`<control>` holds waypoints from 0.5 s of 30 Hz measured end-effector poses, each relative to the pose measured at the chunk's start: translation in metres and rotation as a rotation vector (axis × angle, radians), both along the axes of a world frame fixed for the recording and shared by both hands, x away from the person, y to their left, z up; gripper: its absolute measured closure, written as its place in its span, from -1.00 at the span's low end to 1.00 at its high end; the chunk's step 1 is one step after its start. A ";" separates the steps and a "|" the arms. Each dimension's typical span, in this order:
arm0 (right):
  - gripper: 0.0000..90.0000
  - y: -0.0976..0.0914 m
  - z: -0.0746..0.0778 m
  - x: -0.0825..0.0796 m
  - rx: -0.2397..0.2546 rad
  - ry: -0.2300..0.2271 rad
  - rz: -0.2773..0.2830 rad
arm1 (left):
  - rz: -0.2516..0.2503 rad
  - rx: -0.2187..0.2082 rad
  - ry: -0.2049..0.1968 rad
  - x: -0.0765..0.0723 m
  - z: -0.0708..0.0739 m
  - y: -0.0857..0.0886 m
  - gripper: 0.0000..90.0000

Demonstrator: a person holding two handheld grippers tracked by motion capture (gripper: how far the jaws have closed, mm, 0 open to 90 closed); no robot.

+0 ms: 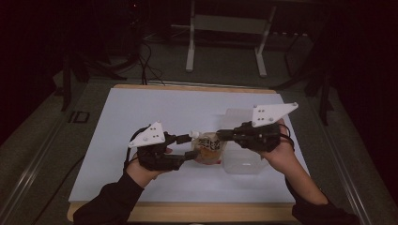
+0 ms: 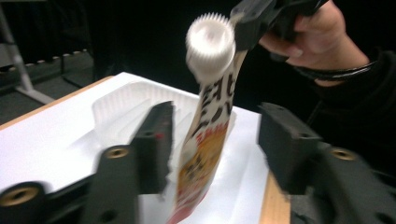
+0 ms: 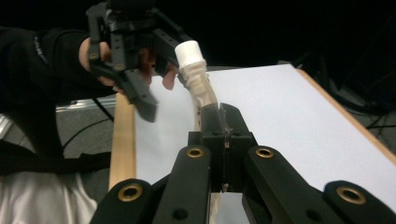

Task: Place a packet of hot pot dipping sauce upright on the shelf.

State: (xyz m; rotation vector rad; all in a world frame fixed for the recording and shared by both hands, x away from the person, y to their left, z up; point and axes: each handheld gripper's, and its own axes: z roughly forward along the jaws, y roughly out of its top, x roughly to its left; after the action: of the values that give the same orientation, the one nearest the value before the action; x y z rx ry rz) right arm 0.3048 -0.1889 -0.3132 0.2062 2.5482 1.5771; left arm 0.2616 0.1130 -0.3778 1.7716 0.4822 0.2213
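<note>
A spouted pouch (image 1: 209, 145) with an orange and yellow printed label and a white ribbed cap (image 2: 210, 44) hangs above the white mat. My right gripper (image 1: 220, 135) comes in from the right and is shut on the pouch's upper edge just below the spout (image 3: 198, 84). My left gripper (image 1: 187, 147) reaches in from the left and stands open. In the left gripper view the pouch (image 2: 205, 144) hangs between the two jaws, close to the left one, with a clear gap to the right one.
A clear plastic tray (image 1: 241, 161) lies on the white mat (image 1: 141, 108) under the right hand and shows as the clear tray (image 2: 116, 105) behind the pouch. The mat covers a wooden table (image 1: 187, 212). Beyond it are dark floor, cables and a metal stand (image 1: 190, 47).
</note>
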 end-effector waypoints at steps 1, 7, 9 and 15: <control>1.00 -0.002 0.003 0.001 0.005 -0.001 -0.002 | 0.009 -0.014 -0.001 0.000 -0.001 0.003 -0.21; 1.00 -0.009 0.012 0.006 0.005 -0.021 -0.003 | 0.013 -0.026 -0.019 -0.003 -0.007 0.015 -0.68; 1.00 -0.012 0.015 0.007 -0.001 -0.025 -0.010 | 0.021 -0.013 -0.022 -0.003 -0.008 0.016 -0.76; 1.00 -0.024 0.022 0.016 -0.009 -0.029 -0.045 | 0.066 0.013 0.044 -0.004 -0.027 0.040 -0.79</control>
State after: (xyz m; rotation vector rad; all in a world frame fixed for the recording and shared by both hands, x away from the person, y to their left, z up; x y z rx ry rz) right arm 0.3204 -0.2126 -0.2914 0.2361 2.5098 1.5414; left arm 0.2576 0.1532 -0.4052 1.7773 0.5731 0.2322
